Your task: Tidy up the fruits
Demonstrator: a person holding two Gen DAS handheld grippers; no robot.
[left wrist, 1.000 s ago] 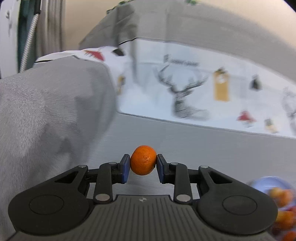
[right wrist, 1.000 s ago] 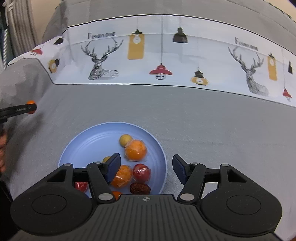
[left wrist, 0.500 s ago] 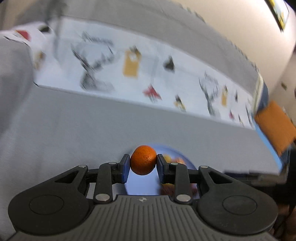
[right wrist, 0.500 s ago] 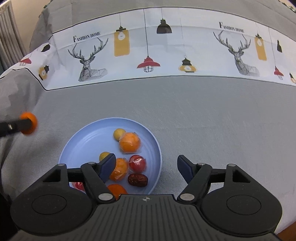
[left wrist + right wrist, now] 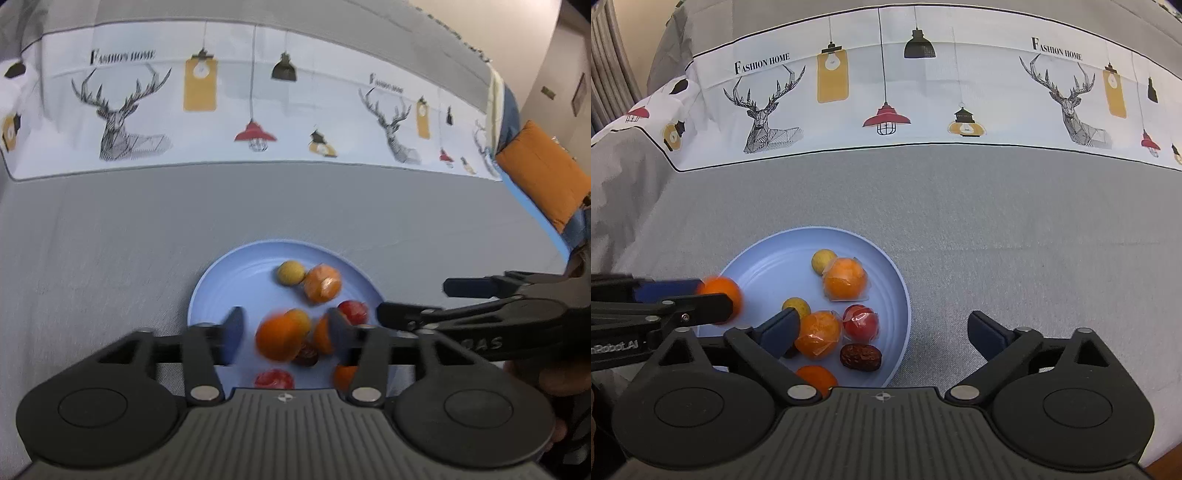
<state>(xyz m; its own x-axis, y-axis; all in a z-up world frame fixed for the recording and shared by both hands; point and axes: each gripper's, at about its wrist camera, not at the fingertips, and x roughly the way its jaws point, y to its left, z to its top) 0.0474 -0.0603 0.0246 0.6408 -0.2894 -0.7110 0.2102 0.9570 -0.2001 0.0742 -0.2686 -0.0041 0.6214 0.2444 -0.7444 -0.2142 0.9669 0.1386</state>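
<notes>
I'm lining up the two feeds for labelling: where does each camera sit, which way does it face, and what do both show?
Left wrist: on the left gripper, looking forward and down at the plate; its fingers spread, a blurred orange between them; the right gripper enters from the right.
Right wrist: on the right gripper, open above the plate's right side; the left gripper enters from the left.
Shared: plate, fruit, orange, deer-print cloth.

The near half of the blue plate [image 5: 897, 280] is crowded by fruit, with the left gripper [image 5: 716, 299] over its left rim. Bare plate is left at the far left; open grey cloth [image 5: 1015, 229] is found right and far.
</notes>
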